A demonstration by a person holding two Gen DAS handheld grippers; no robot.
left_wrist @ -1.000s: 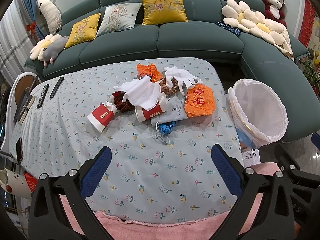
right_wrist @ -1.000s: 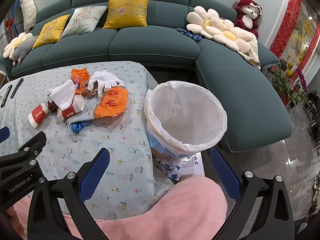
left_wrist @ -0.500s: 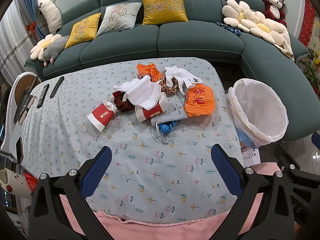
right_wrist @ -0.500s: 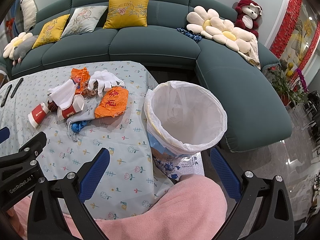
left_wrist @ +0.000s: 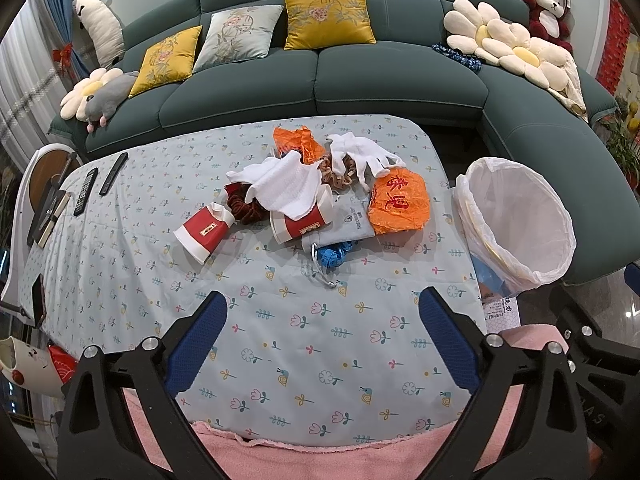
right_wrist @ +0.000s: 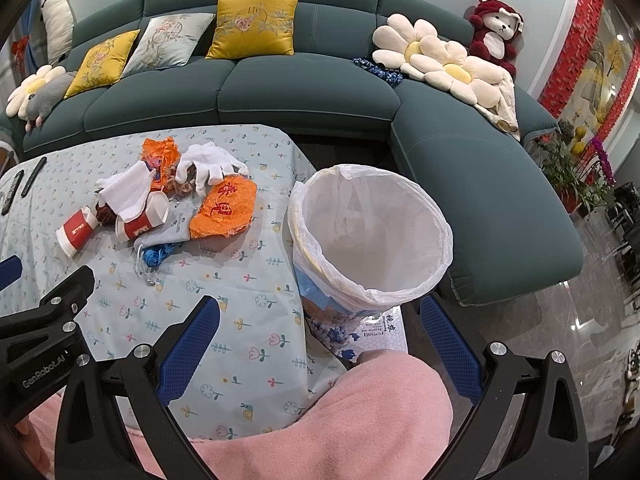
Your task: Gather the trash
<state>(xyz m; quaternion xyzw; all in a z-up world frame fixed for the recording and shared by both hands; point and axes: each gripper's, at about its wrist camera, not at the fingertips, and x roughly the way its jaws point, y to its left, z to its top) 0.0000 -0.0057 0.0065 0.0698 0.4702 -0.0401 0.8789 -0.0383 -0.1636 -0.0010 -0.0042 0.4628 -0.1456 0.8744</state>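
We hold our left gripper (left_wrist: 322, 318) above the near part of the table (left_wrist: 120, 264), its blue-padded fingers spread wide with nothing between them. At the far left two remotes (left_wrist: 98, 182) lie near the table's edge, beside dark things cut off by the frame that we cannot name. Further right sits the trash pile: a red paper cup (left_wrist: 204, 233) on its side, a second red cup (left_wrist: 302, 222) half hidden beneath a white cloth (left_wrist: 286, 186), and a dark red scrunchie (left_wrist: 242, 208) between them, only partly showing. Behind the cloth an orange wrapper (left_wrist: 298, 144) is mostly covered; a white glove (left_wrist: 360, 156) drapes over a brown scrunchie (left_wrist: 338, 176). A grey pouch (left_wrist: 348, 226) lies tucked under the second cup, with a blue tangle (left_wrist: 334, 256) just in front whose nature we cannot tell. A larger orange bag (left_wrist: 400, 202) rests at the pile's right edge. Beyond the table's right side stands the lined bin (right_wrist: 370, 240); its base is hidden behind printed paper we cannot read. Our right gripper (right_wrist: 320, 338) hovers before the bin, fingers equally wide and holding nothing, a pink sleeve (right_wrist: 372, 412) covering the space beneath.
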